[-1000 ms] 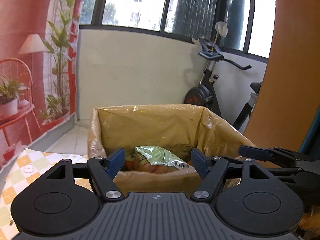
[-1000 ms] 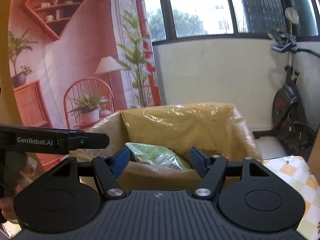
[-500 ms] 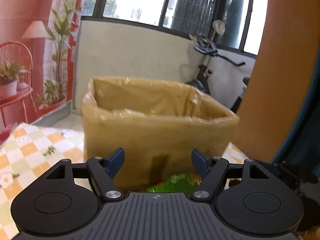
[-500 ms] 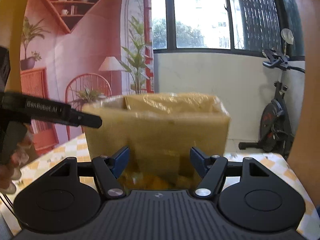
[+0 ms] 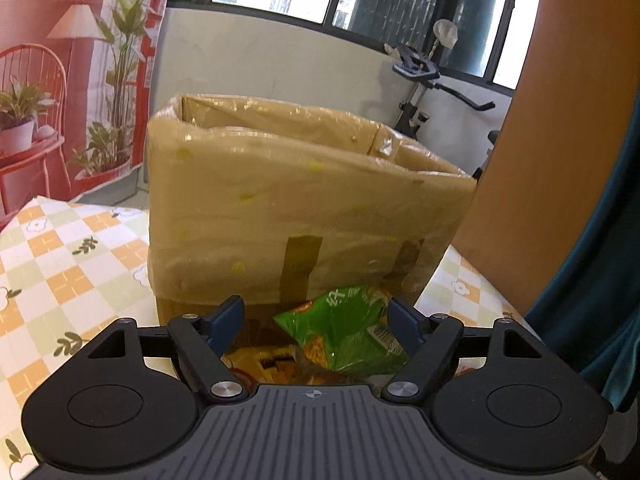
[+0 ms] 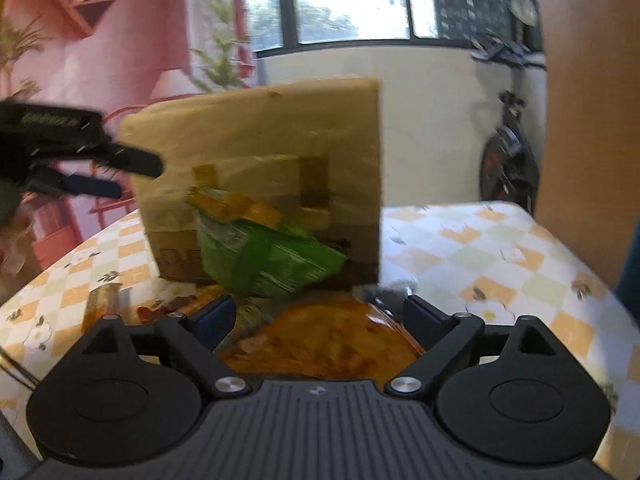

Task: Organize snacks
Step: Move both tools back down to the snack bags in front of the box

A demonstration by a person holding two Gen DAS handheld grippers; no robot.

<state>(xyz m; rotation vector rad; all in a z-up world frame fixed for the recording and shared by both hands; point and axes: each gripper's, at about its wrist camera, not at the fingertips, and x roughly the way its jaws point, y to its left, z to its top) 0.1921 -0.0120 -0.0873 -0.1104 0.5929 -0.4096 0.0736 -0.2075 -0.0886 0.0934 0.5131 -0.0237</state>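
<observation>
A tall cardboard box lined with a clear plastic bag stands on a table under a checked flower-print cloth; from this low angle only the upper inside of its far wall shows, so what it holds cannot be told. In front of the box, on the cloth, lie snack packets: a green chip bag leans against the box's taped front wall, and a yellow packet lies beside it, mostly hidden behind the left gripper. The right wrist view is blurred; there the same green bag rests against the box, with an orange snack bag lying nearer, its lower part covered by the right gripper. A small orange packet at the left is too smeared to identify. The left gripper's jaws have just been opening and stand moderately wide, the green bag between them but not pressed. The right gripper's jaws have just been opening and stand wide, straddling the orange bag without clamping it. The left gripper also shows at the left edge, cut off.
</observation>
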